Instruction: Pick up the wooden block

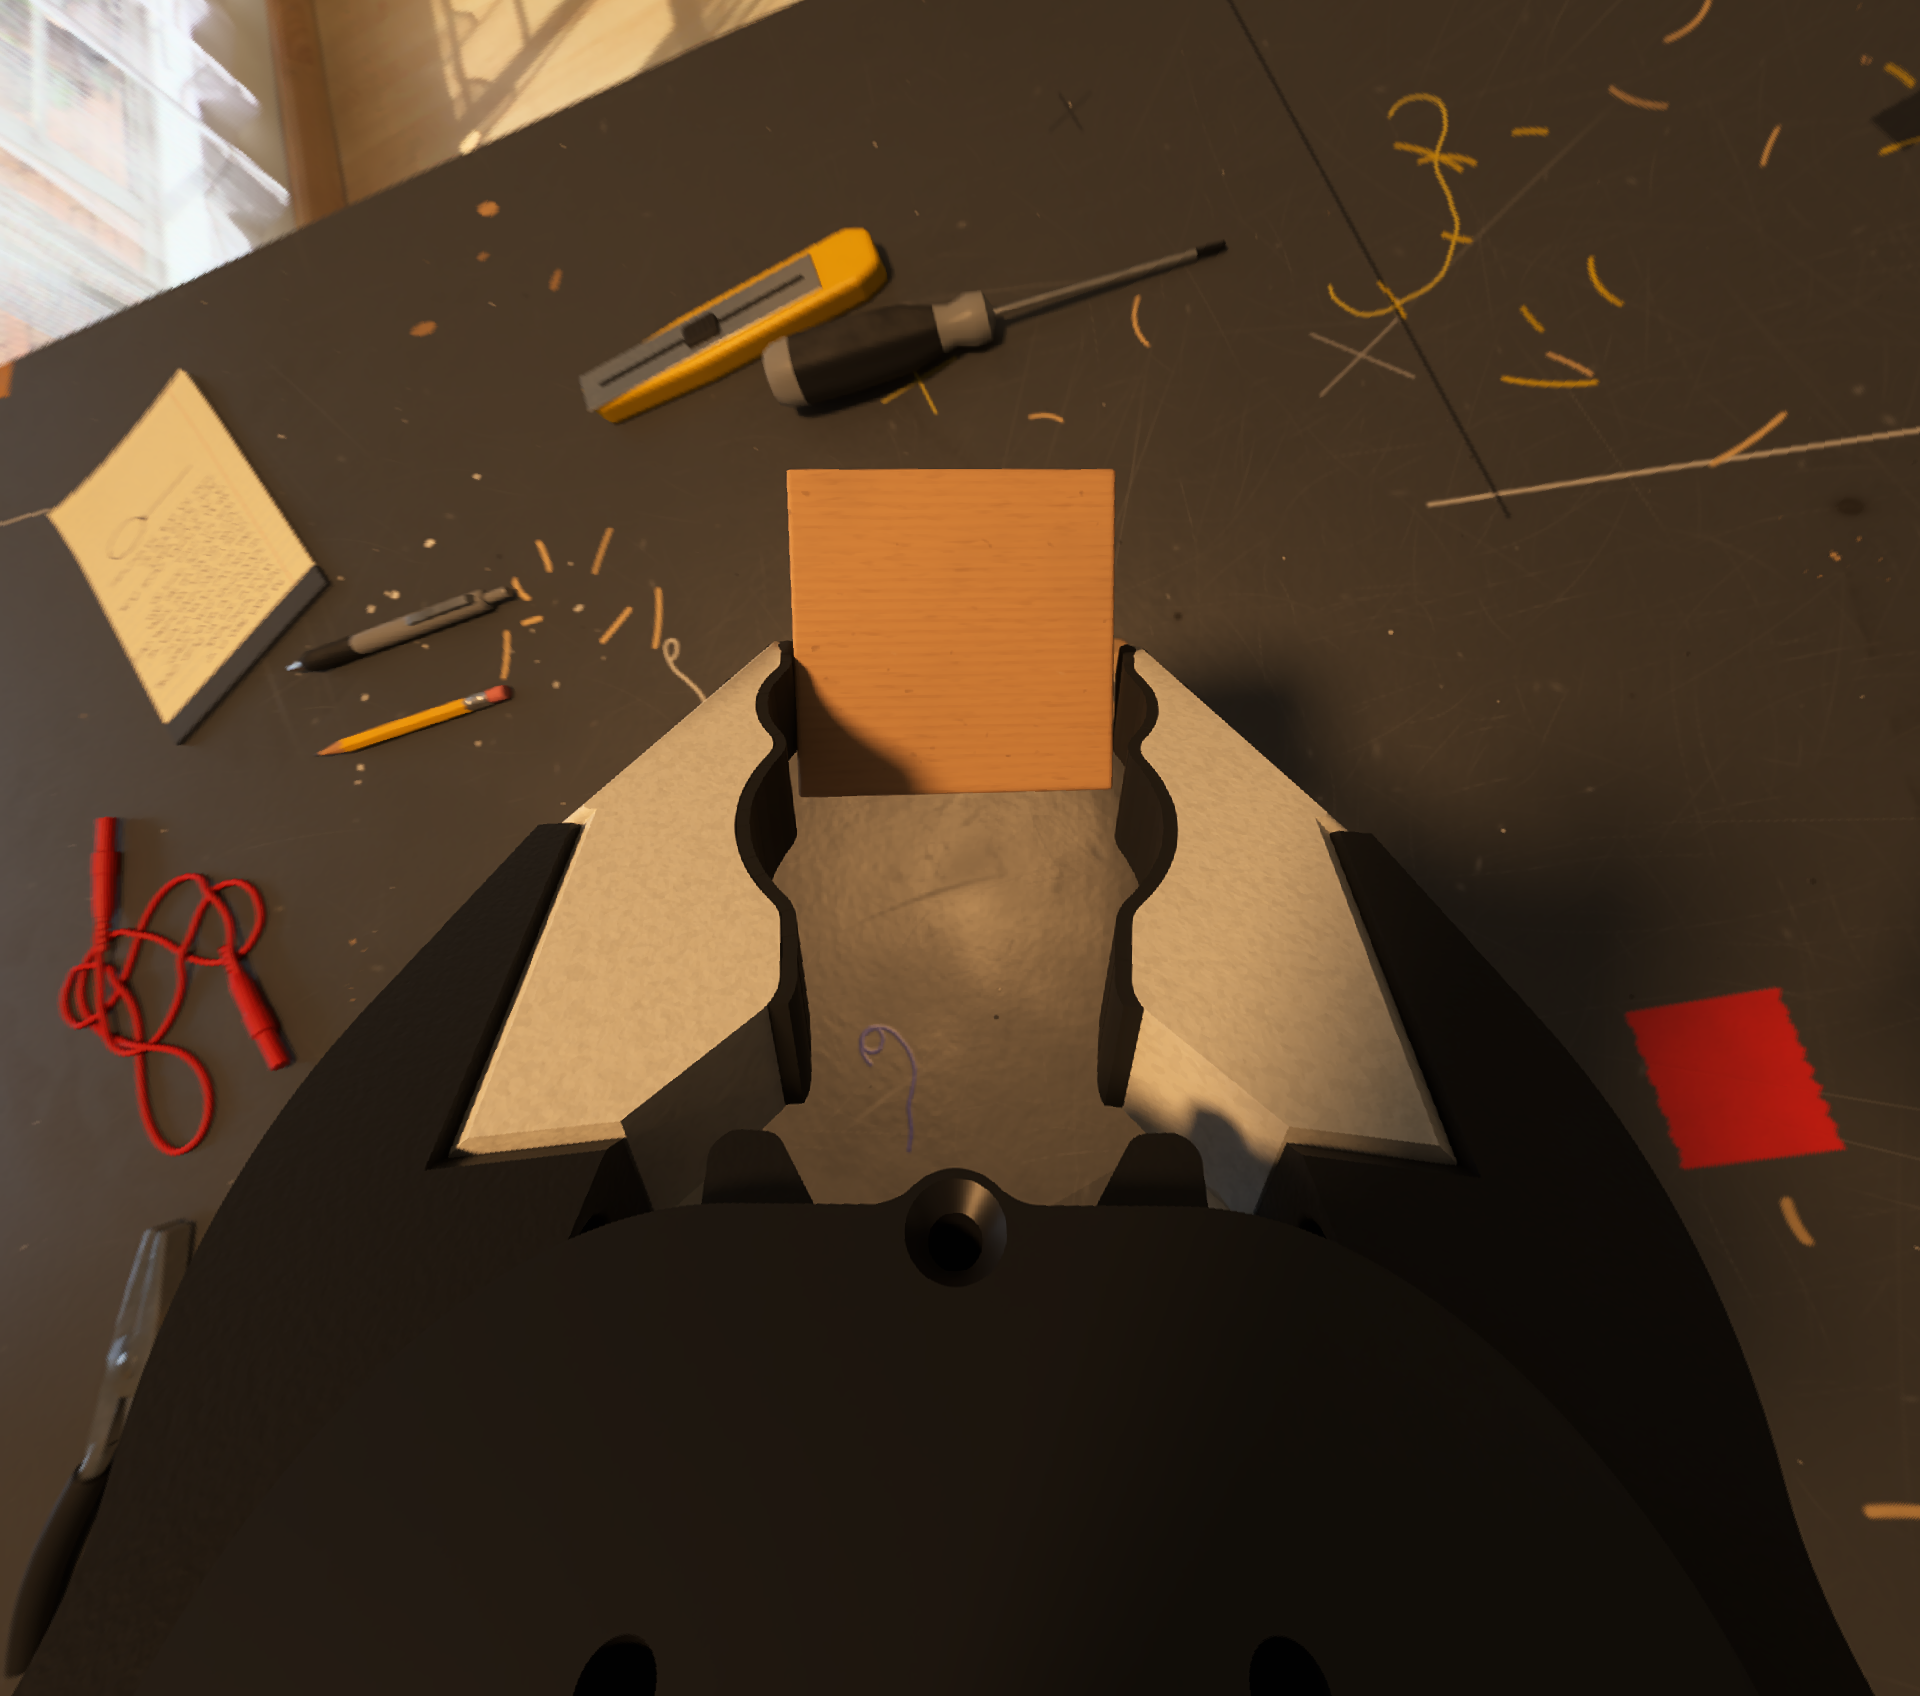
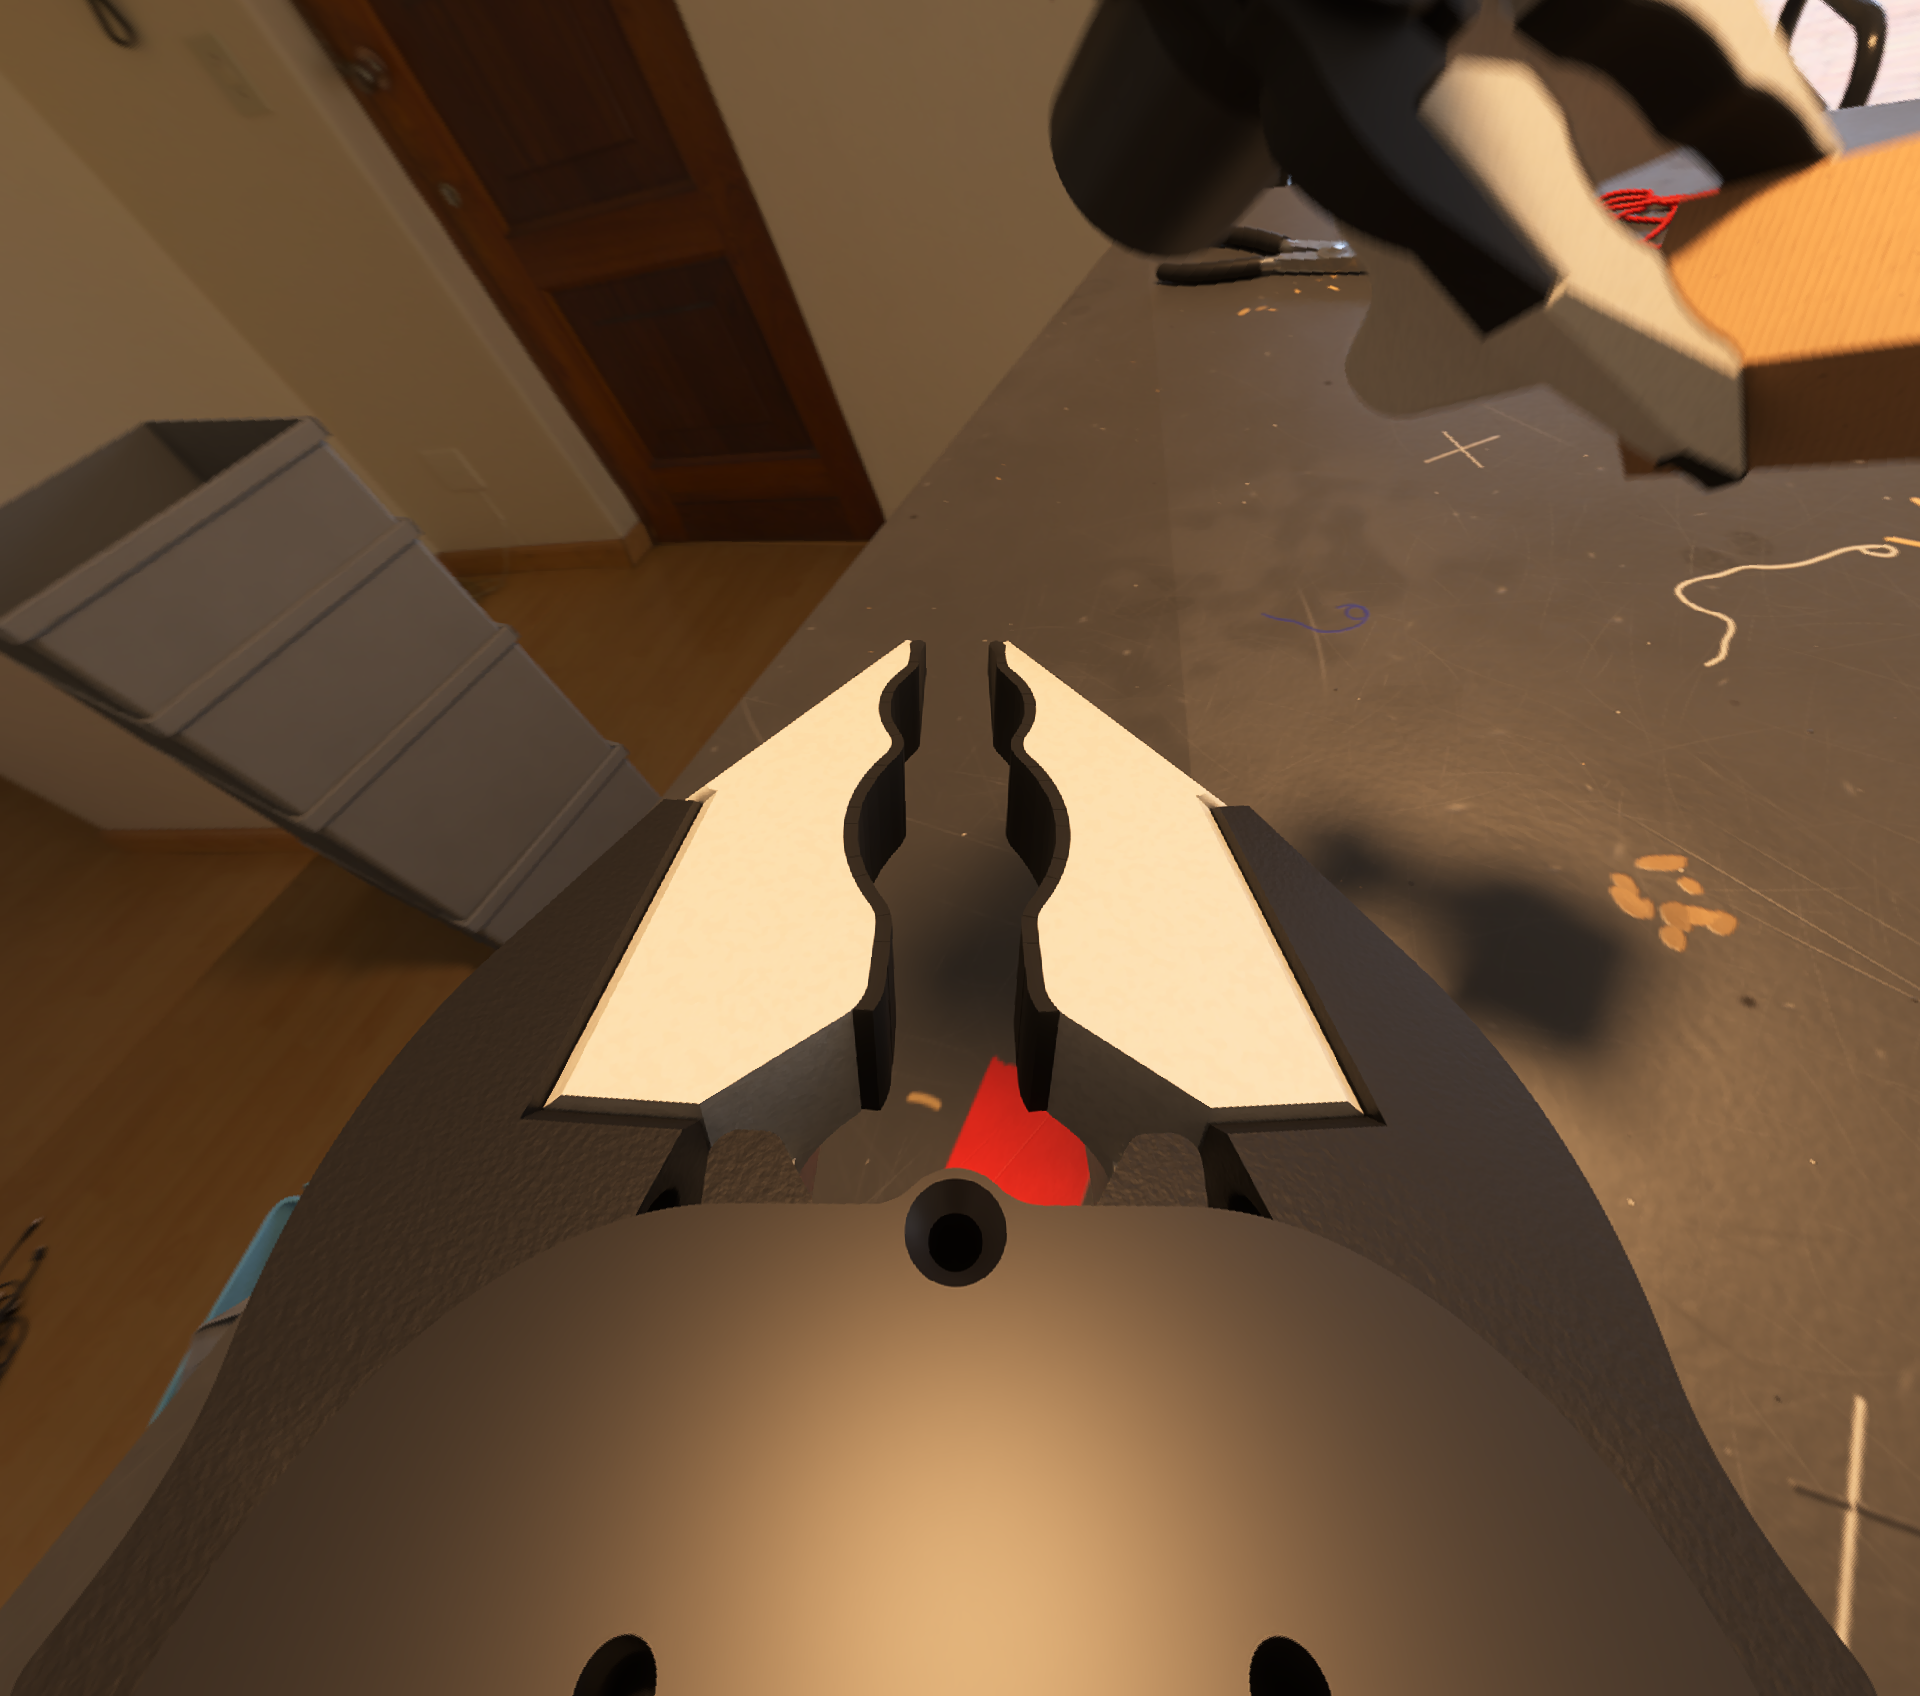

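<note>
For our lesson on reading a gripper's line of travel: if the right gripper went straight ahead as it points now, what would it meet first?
Probably nothing soon: ahead of the right gripper lies only bare tabletop, then its far edge and the floor. Depth is uncertain.

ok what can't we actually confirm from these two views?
- Wooden block, left wrist view: underside hidden, so lift-off is unclear.
- Same block, right wrist view: cut by the right edge, partly behind the left tongs.
- Red patch, right wrist view: mostly behind the right tongs.
- Notepad: too small to make out.
</note>
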